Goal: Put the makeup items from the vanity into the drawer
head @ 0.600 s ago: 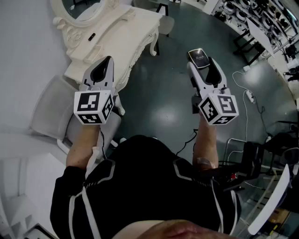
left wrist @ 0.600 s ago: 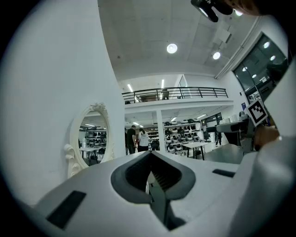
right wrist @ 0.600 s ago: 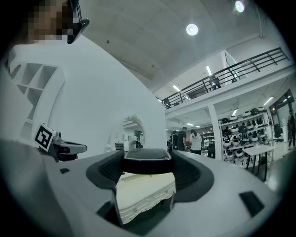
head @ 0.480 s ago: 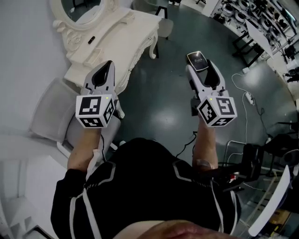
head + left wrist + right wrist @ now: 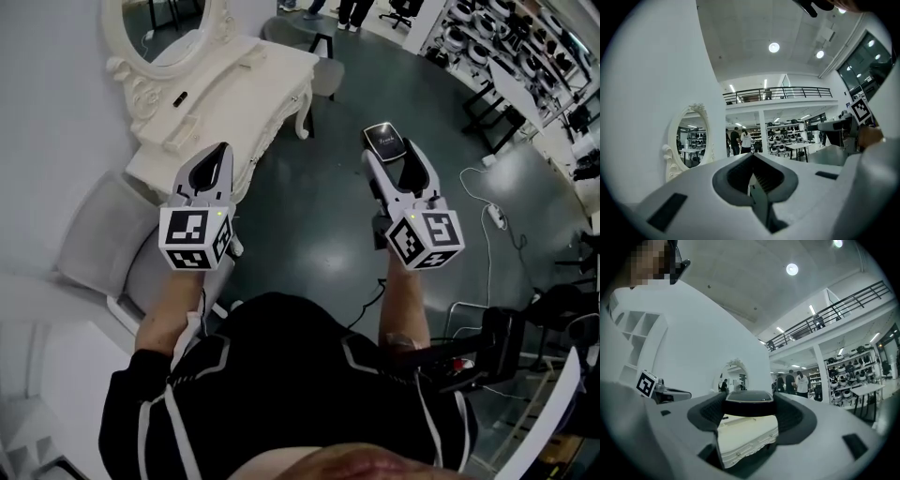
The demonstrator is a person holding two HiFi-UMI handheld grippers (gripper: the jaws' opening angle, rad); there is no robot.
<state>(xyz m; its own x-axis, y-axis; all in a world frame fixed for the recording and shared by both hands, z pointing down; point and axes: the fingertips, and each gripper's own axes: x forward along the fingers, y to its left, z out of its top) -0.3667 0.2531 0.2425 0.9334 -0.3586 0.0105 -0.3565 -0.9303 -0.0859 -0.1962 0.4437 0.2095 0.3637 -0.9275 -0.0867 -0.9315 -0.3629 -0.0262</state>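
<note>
Black compact (image 5: 385,140), flat and rounded-square, glossy lid with a thin bright rim, gripped level between the jaws of the right gripper (image 5: 389,156). Jaws set wide, ribbed dark pads pressing on the case's two side edges, as seen in the right gripper view (image 5: 749,404). Held over the floor (image 5: 309,211), to the right of the vanity (image 5: 246,67) and well apart from it.

Left gripper (image 5: 220,150) empty, its smooth white jaws brought together, ribbed pads meeting with nothing between them, plain in the left gripper view (image 5: 752,164). Level like the other, alongside the vanity's near front edge in the head view.

On each gripper's rear, a marker cube (image 5: 195,239) printed with black-and-white squares.

Vanity cream-white, matte, with scalloped carved edges and curved legs; one small dark item (image 5: 181,97) lying on its top, too small to make out. Behind it, an oval mirror (image 5: 161,21) in a scrolled, carved white frame against a plain white wall.

Pale grey chair (image 5: 105,232) with a padded seat just left of the left gripper. Floor dark, polished, reflecting the ceiling lights.
</note>
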